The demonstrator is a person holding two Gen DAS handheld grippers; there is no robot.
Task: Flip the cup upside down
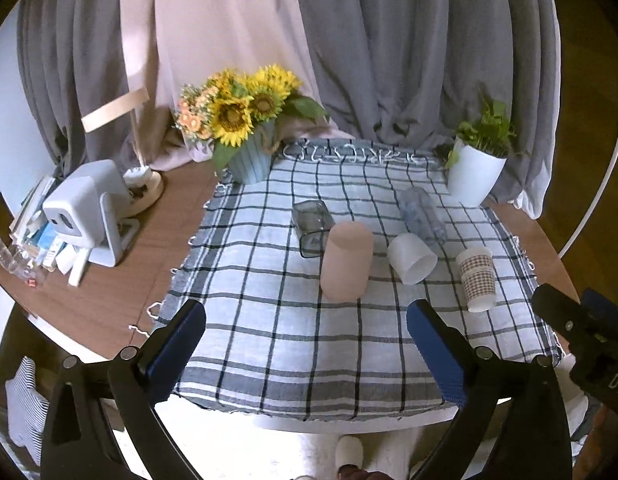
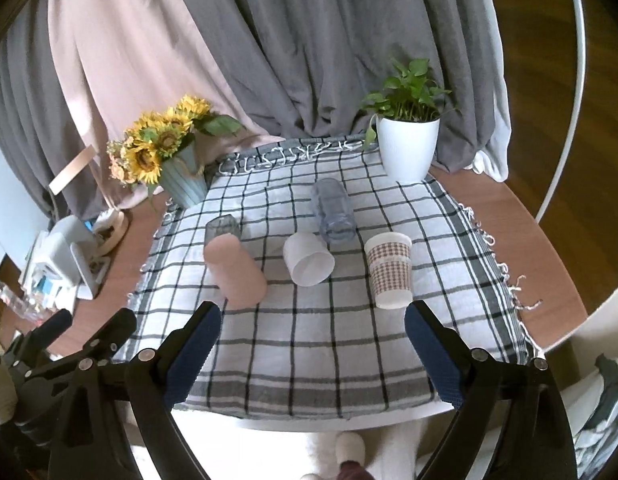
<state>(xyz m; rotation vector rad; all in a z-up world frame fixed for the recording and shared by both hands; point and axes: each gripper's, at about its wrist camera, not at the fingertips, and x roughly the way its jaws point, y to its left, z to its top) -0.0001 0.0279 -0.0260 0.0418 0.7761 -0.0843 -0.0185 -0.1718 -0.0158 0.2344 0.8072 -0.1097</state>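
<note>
Several cups sit on a checked cloth (image 1: 277, 332) (image 2: 309, 344). A pink cup (image 1: 346, 262) (image 2: 236, 272), a white cup (image 1: 412, 258) (image 2: 307, 258), a dark glass (image 1: 312, 227) (image 2: 223, 229) and a clear bluish tumbler (image 1: 421, 216) (image 2: 333, 212) lie on their sides. A checked paper cup (image 1: 476, 278) (image 2: 389, 270) stands rim up. My left gripper (image 1: 307, 344) is open and empty, near the cloth's front edge. My right gripper (image 2: 313, 344) is open and empty, short of the paper cup; its body shows in the left view (image 1: 589, 340).
A sunflower pot (image 1: 245, 136) (image 2: 181, 172) stands at the back left, a white plant pot (image 1: 475, 172) (image 2: 407, 148) at the back right. A white device (image 1: 89, 208) (image 2: 65, 252) and clutter sit on the wooden table's left. Curtains hang behind.
</note>
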